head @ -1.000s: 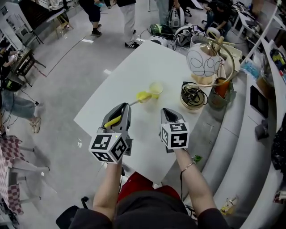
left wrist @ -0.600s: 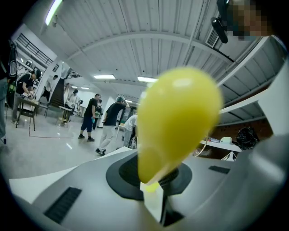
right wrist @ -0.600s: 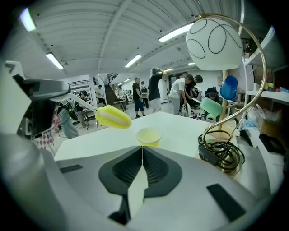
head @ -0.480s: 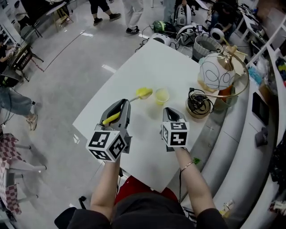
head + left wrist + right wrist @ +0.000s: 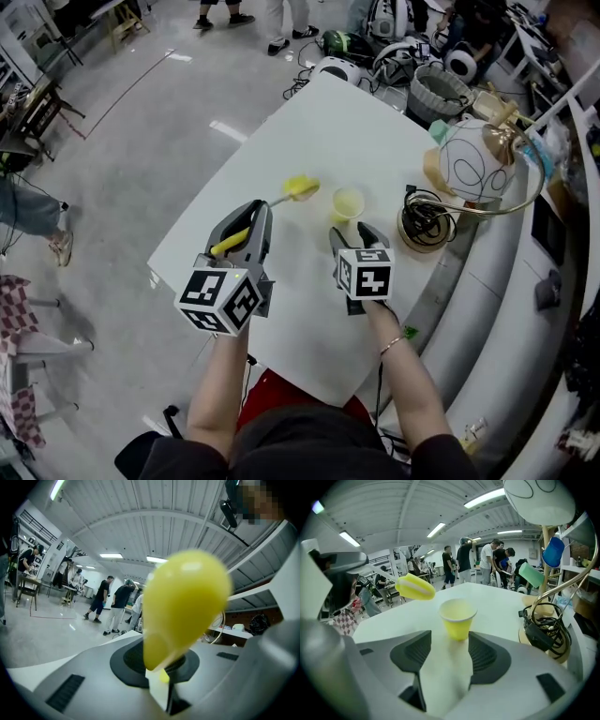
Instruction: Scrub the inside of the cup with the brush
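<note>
Two grippers | left gripper (image 5: 251,217) clamps brush (image 5: 300,188) handle | right gripper (image 5: 356,234) jaws opening, empty; cup (image 5: 348,202) upright on table (image 5: 309,131) just ahead | risk: my approach could tip the light cup.

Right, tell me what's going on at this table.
A person holds a gripper in each hand over the white table. The left gripper is shut on the yellow brush, whose head points toward the cup. The right gripper has its jaws opening, and the yellow cup stands upright just ahead of them, ungripped. No scrubbing yet.
</note>
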Available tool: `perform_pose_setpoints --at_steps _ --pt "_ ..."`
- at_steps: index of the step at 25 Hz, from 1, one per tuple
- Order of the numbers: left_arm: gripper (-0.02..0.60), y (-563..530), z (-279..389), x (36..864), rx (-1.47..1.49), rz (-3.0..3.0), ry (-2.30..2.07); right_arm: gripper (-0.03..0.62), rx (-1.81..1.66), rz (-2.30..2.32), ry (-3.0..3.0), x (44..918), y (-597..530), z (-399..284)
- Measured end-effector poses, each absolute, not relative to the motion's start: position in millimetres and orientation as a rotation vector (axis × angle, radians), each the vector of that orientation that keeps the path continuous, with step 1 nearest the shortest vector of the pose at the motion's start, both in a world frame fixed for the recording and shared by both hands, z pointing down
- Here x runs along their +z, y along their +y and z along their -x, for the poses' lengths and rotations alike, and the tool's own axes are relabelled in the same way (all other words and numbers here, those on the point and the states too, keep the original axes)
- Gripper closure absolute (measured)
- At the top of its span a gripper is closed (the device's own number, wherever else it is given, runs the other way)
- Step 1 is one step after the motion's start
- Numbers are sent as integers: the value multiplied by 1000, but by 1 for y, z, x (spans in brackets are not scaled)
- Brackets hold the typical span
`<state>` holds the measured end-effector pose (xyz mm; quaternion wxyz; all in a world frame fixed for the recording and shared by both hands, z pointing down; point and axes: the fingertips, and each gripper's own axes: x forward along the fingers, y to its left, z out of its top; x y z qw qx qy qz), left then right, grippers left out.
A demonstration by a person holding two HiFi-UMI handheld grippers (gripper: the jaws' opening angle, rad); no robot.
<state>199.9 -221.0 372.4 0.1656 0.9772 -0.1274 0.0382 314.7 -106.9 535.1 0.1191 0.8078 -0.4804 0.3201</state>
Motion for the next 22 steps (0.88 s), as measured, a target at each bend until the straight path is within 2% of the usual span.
perform_pose_setpoints --at_steps 7,22 --pt "543 -236 -209 386 122 -2751 -358 300 903 -2330 -1360 548 -124 -330" --pt "543 -269 -229 410 126 -2698 -363 296 898 -2335 -1305 569 -152 -358"
